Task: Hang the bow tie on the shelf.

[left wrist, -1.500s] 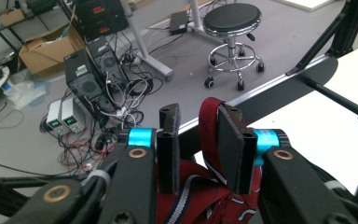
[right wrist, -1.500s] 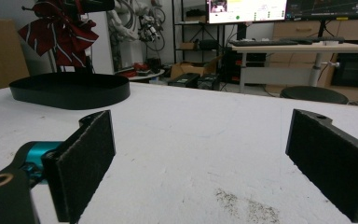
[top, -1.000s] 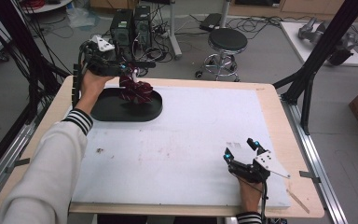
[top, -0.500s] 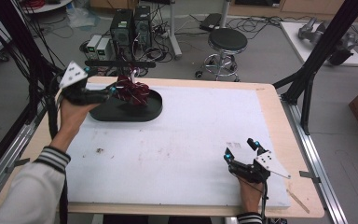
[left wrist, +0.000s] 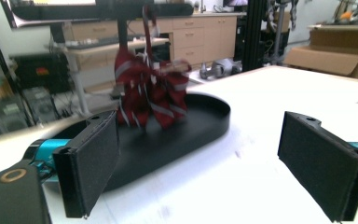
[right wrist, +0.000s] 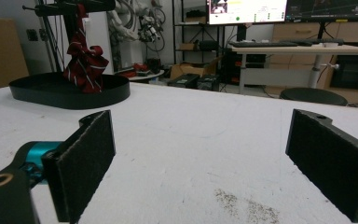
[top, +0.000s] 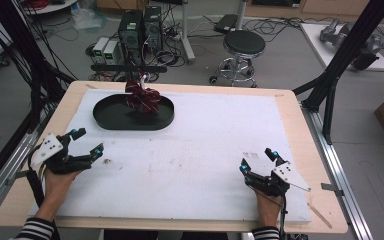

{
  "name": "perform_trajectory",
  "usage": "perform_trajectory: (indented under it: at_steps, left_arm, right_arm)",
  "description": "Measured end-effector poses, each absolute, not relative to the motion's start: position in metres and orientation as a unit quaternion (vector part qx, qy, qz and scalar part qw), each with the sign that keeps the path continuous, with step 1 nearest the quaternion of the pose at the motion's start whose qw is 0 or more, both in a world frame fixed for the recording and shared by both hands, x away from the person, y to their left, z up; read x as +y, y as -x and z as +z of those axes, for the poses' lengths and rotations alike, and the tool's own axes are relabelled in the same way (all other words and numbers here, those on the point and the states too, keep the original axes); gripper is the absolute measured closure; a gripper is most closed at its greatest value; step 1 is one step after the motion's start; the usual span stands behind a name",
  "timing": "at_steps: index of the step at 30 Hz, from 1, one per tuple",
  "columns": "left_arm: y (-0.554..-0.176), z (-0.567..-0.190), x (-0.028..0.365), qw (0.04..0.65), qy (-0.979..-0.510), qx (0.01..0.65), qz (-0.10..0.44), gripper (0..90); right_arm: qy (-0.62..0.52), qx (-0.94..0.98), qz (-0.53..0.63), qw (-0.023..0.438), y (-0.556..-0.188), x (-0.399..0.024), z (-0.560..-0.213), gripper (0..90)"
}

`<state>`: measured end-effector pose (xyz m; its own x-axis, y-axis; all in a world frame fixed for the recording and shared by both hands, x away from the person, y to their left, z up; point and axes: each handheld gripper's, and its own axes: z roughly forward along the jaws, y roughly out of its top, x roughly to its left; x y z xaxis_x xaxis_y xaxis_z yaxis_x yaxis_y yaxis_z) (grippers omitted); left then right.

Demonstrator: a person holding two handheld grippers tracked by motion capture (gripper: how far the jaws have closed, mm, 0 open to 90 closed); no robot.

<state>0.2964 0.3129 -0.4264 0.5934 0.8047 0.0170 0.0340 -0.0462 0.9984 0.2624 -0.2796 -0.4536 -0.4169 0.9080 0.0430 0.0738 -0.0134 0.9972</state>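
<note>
A workshop with computer towers, cables and a round black stool lies behind a pale wooden table (top: 300, 130) topped with a matt white foam sheet (top: 205, 150), faintly scuffed and speckled.

At the lower left of the high view, the left gripper (top: 86, 146) rests on the sheet near its left edge. Its jaws have just been opening and now stand spread wide, with nothing between the flat black padded faces; the left gripper view shows bare sheet between them.

Further in, at the upper left centre of the high view, sits a shallow oval black tray (top: 107, 119) with a low smooth rim. A dark red necktie with thin white stripes (top: 142, 98) hangs bunched from a black bar stand (top: 129, 68), its soft folded lower end reaching down into the tray. The fabric looks limp and creased.

At the lower right, the right gripper (top: 256, 160) lies on the sheet, its jaws likewise released and empty.

Judging from this layout, the hanging of the tie looks done: it is draped on the stand, let go, and both tools sit well apart from it. Little seems left beyond perhaps tidying the drape.
</note>
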Motion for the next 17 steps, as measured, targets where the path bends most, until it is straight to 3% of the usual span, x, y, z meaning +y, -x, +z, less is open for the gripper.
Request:
perform_trajectory:
  at_steps: [6, 17]
  left_arm:
    - [-0.279, -0.453, 0.318, 0.62, -0.635, 0.321, 0.332, 13.3]
    - [-0.275, -0.455, 0.32, 0.626, -0.621, 0.325, 0.343, 13.4]
  right_arm:
    - [-0.403, 0.605, 0.584, 0.361, -0.262, -0.279, -0.454, 7.1]
    - [-0.403, 0.603, 0.586, 0.362, -0.262, -0.28, -0.454, 7.1]
